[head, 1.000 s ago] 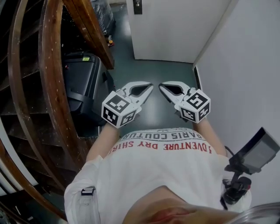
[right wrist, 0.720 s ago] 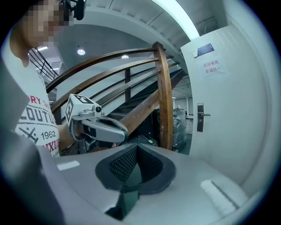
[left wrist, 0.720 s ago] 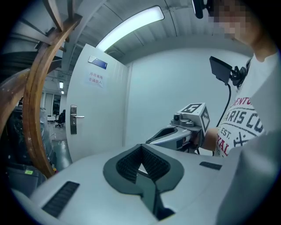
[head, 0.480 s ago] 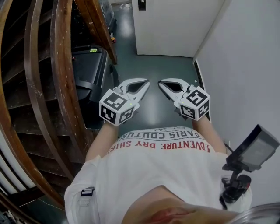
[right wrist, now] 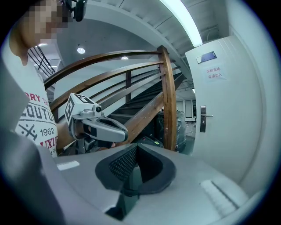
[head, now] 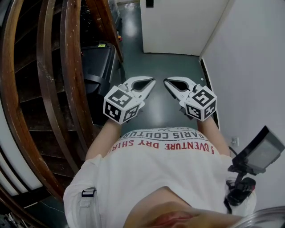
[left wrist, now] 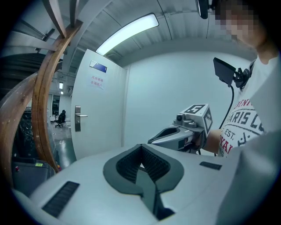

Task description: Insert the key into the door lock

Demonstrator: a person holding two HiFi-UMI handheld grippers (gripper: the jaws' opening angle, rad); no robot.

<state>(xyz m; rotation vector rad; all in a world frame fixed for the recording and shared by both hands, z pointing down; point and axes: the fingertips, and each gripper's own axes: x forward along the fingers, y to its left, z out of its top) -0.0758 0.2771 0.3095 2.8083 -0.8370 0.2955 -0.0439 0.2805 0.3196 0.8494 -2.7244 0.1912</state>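
The white door [head: 178, 24] stands ahead at the end of a narrow passage, with its dark lock plate [head: 149, 3] at the top edge of the head view. The lock plate and lever handle [left wrist: 78, 117] show in the left gripper view, and the same handle [right wrist: 203, 117] shows in the right gripper view. My left gripper [head: 152, 82] and right gripper [head: 166, 82] are held side by side at chest height, pointing towards the door and well short of it. Both are shut with nothing between the jaws. No key is visible in any view.
A curved wooden stair railing [head: 73, 75] runs along the left. A black case [head: 100, 67] sits on the dark floor [head: 160, 67] beside it. A white wall [head: 249, 67] closes the right side. A small screen on a mount [head: 260, 156] hangs at the person's right.
Both grippers have moved forward together along the passage towards the door, staying shut. The railing and black case have slid back past them on the left.
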